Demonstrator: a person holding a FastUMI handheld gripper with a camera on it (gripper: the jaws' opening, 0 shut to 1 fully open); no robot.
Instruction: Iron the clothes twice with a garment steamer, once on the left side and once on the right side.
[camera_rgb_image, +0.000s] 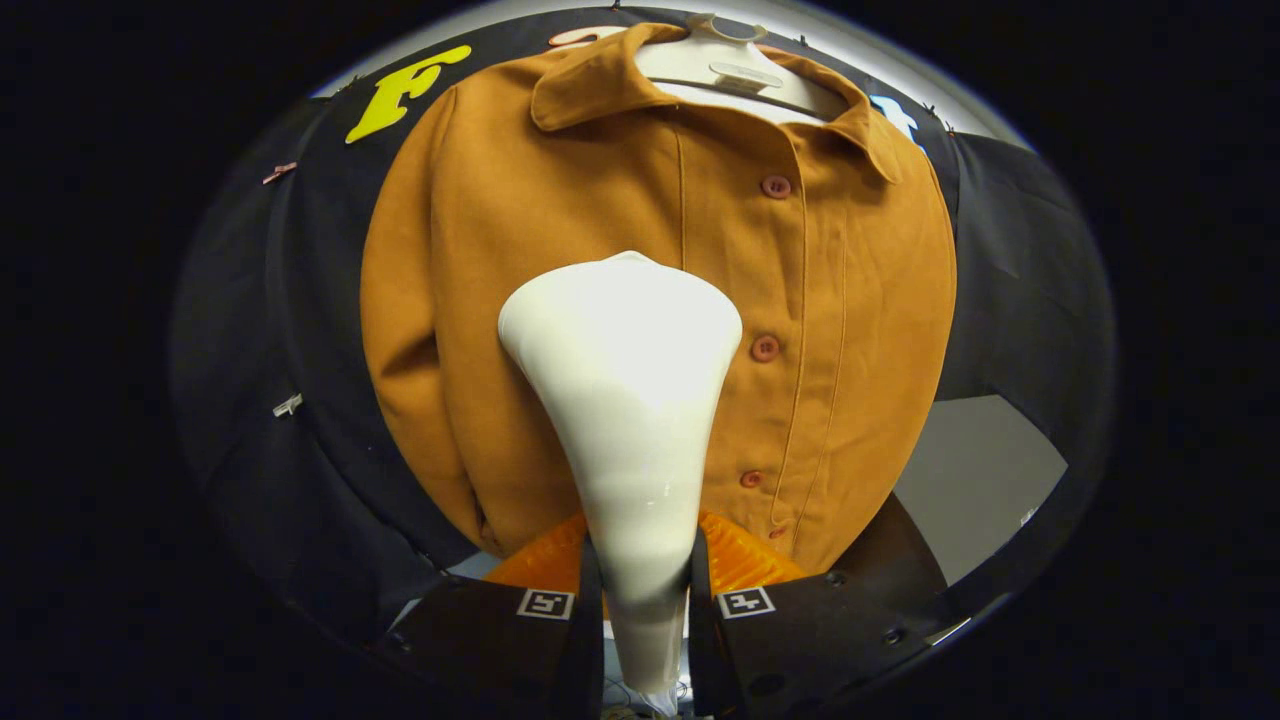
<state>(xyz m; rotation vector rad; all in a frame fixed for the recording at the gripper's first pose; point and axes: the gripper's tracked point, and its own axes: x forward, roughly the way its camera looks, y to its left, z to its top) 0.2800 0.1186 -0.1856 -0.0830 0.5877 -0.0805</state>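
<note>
Between the fingers the steamer is pinched by its neck, long axis running straight ahead from the gripper. Its head is set against the jacket left of the button placket, mid-chest.

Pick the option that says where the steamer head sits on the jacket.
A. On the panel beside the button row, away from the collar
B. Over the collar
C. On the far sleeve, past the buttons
A: the white steamer, clamped between the fingers, fronts the jacket panel beside the buttons.
</note>
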